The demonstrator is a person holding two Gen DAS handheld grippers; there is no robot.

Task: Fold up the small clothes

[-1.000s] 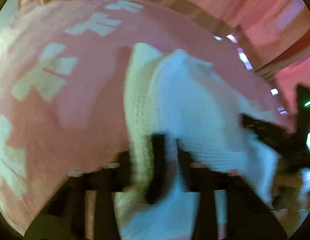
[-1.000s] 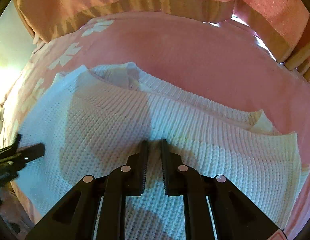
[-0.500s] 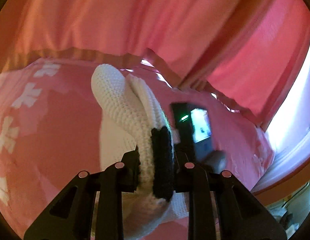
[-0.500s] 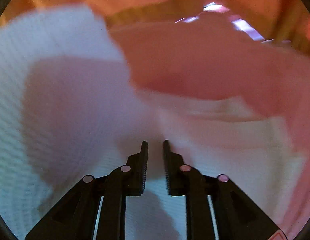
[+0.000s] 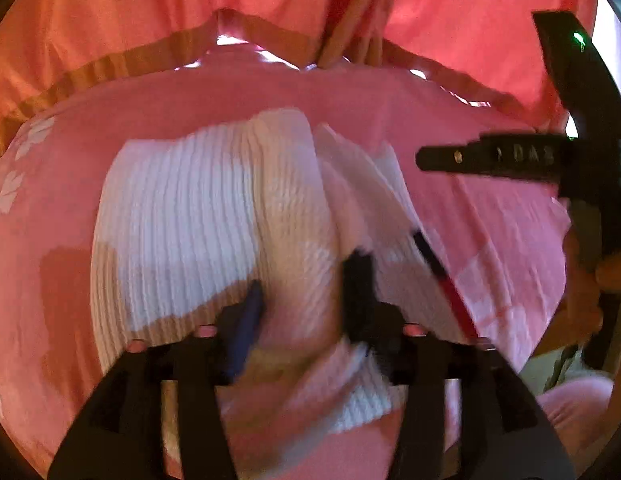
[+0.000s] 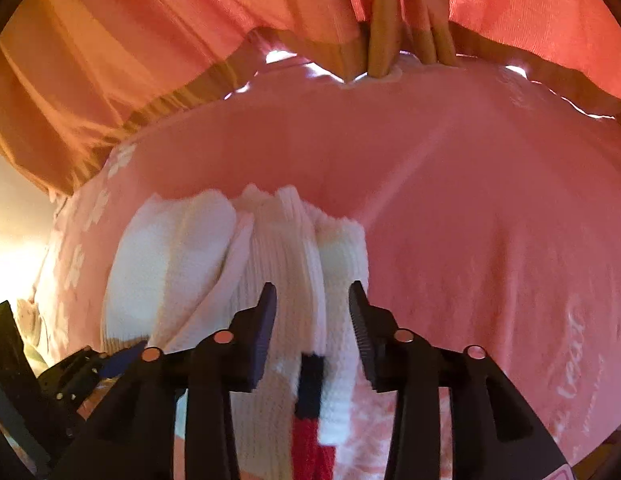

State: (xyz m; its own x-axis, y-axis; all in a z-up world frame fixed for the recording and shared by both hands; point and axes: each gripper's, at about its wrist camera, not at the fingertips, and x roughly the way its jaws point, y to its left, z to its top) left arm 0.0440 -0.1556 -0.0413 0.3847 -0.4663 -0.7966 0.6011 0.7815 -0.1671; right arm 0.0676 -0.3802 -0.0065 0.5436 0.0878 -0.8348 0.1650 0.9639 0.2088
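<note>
Straddling the bunched white sweater point(image 6: 278, 248) on the pink bed point(image 6: 450, 200), both claws, left point(image 5: 306, 280) & right point(image 6: 312, 300), gape released; pulling away carelessly could snag knit, undoing fold

your white knitted sweater point(image 5: 214, 216) lies bunched on the pink bedspread, its ribbed surface doubled into several thick folds that rise to a ridge along the middle. in your right wrist view the sweater point(image 6: 278, 264) shows stacked fold edges pointing away from you, with a black and red stripe on the near part. the near edge is blurred in your left wrist view.
</note>
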